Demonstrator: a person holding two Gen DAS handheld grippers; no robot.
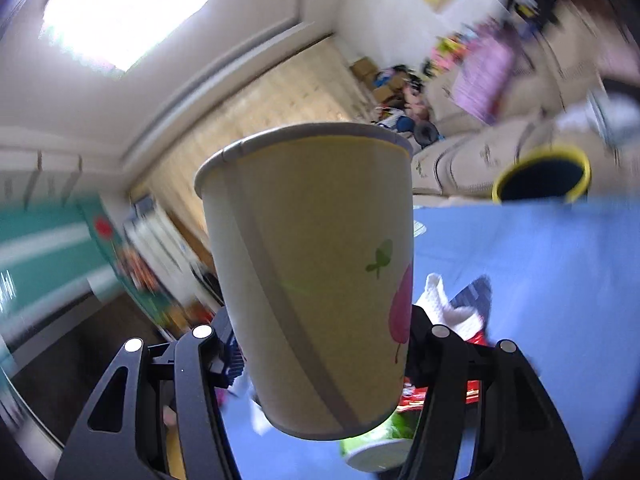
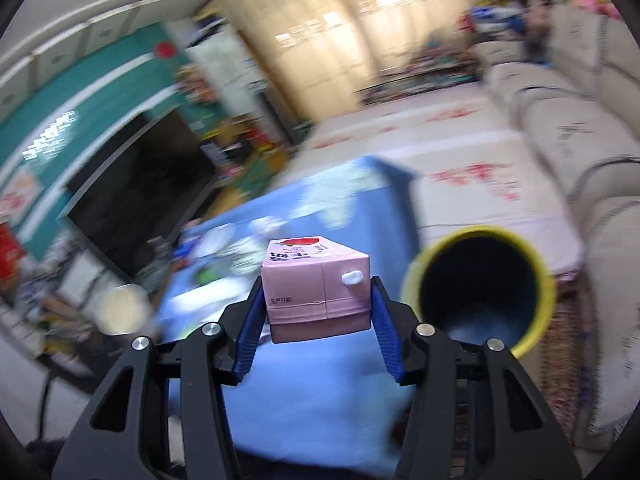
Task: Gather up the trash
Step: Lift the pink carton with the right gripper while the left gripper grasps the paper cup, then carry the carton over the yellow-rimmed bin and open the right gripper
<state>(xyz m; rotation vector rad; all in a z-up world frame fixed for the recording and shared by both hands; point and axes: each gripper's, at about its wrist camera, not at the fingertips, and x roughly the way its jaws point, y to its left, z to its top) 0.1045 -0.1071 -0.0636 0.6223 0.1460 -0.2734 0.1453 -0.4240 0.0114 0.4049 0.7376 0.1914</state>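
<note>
The pink carton (image 2: 318, 286) sits clamped between the blue pads (image 2: 251, 330) of the right gripper (image 2: 318, 320), raised above the blue tablecloth (image 2: 312, 392). The relation that governs the coming move: the yellow-rimmed bin (image 2: 478, 284) lies at about 3 o'clock from the carton, just beside it in the right wrist view, with its dark mouth open toward the camera. The carton's long axis runs away from the camera along the fingers; its near end face, with a fold seam, a line of print and a small white spot, faces the lens. The carton is a rectangular drink box, undented as far as visible, with a red graphic on its top panel. The paper cup (image 1: 310, 280) is gripped low on its wall by the left gripper (image 1: 320, 344), upright with a slight tilt, rim at 12 o'clock; it is pale yellow-green with a green leaf mark and a pink shape on its side. In the left wrist view the bin (image 1: 542, 178) lies at about 2 o'clock from the cup and well apart, so the right gripper is judged the nearer to the bin. Below the cup, more litter remains on the cloth: a white crumpled tissue (image 1: 438, 300), a red wrapper (image 1: 412, 396) and a green-and-white container (image 1: 378, 446). Both backgrounds are motion-blurred.
</note>
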